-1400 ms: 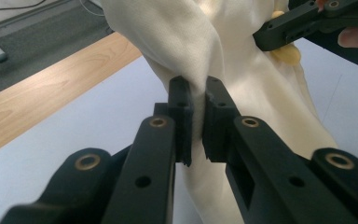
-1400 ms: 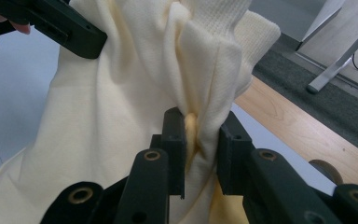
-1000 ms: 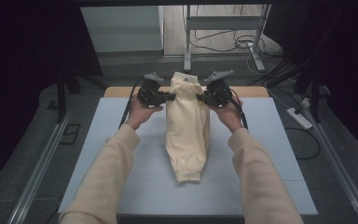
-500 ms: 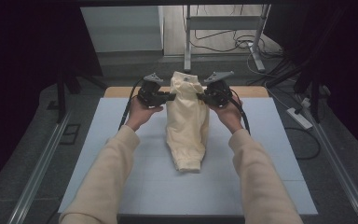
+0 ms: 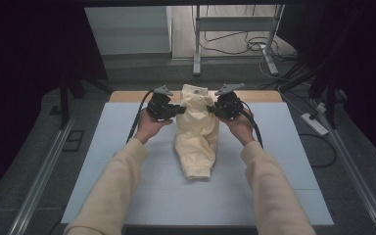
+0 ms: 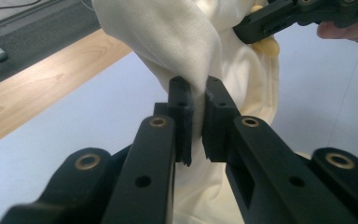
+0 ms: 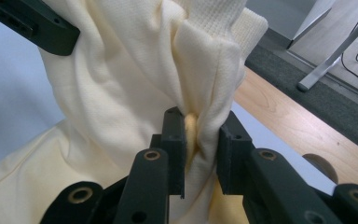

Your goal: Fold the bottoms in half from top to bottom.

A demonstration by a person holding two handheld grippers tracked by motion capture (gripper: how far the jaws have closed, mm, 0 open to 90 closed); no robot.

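Note:
A cream-yellow garment (image 5: 196, 132) hangs bunched between my two grippers over the white table mat (image 5: 127, 147), its lower end lying on the mat. My left gripper (image 5: 178, 110) pinches the garment's upper left side; in the left gripper view the cloth (image 6: 186, 51) is squeezed between the two black pads (image 6: 182, 116). My right gripper (image 5: 213, 110) is shut on the upper right side, where a thick fold of fabric (image 7: 205, 84) bulges between its pads (image 7: 173, 140). A ribbed cuff or hem (image 7: 249, 28) sticks up at the top.
A wooden table edge (image 5: 127, 96) runs behind the mat. Beyond it are a metal table leg (image 5: 196, 44), floor cables (image 5: 245, 46) and a power strip (image 5: 314, 125) at the right. Metal rails (image 5: 44, 166) flank the table.
Both hands have sunk a little with the garment, so more of its lower end rests on the mat. The grips have not changed.

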